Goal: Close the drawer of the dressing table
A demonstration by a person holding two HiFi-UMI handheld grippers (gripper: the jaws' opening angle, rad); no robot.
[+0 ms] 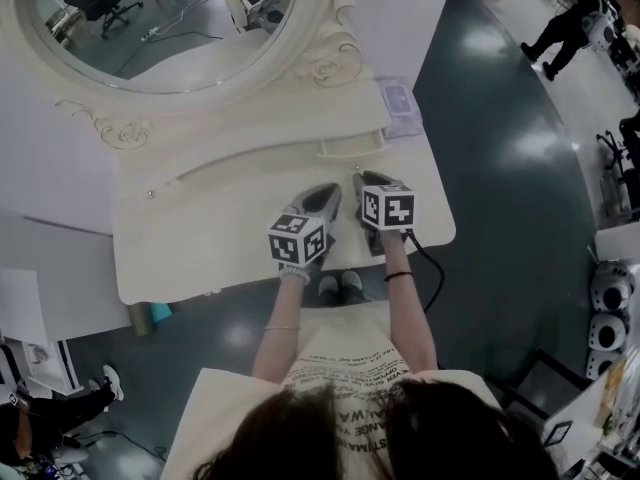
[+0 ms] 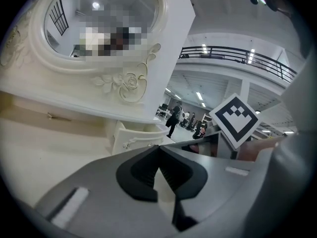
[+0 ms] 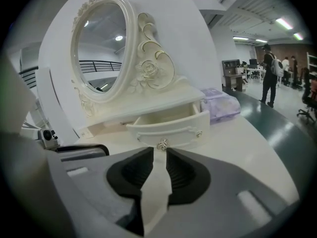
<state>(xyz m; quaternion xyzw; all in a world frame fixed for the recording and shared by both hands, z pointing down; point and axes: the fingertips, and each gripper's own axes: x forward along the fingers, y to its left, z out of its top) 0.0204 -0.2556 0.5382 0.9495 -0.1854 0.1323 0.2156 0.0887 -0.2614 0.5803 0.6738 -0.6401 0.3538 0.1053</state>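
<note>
**A:** Where does the drawer (image 3: 168, 128) stand?

**B:** Pulled out from under the shelf of the oval mirror (image 3: 96, 46), toward the right end of the white desk (image 3: 257, 143). Its curved front is clear of the frame, and the inside shows empty. A purple pack (image 3: 222, 104) lies just beside it, on its right.

**A:** And the right tool (image 3: 159, 155)?

**B:** It is over the desk top in front of the drawer, pointed at the small knob (image 3: 162, 144) — the jaws stand a narrow way apart with nothing between them. The knob shows beyond the gap, and the tips stop short of it.

**A:** The left tool (image 2: 158, 148)?

**B:** Close beside the right one, over the front part of the desk. Its jaw tips meet and grip nothing — the drawer lies ahead of it, apart.
</note>
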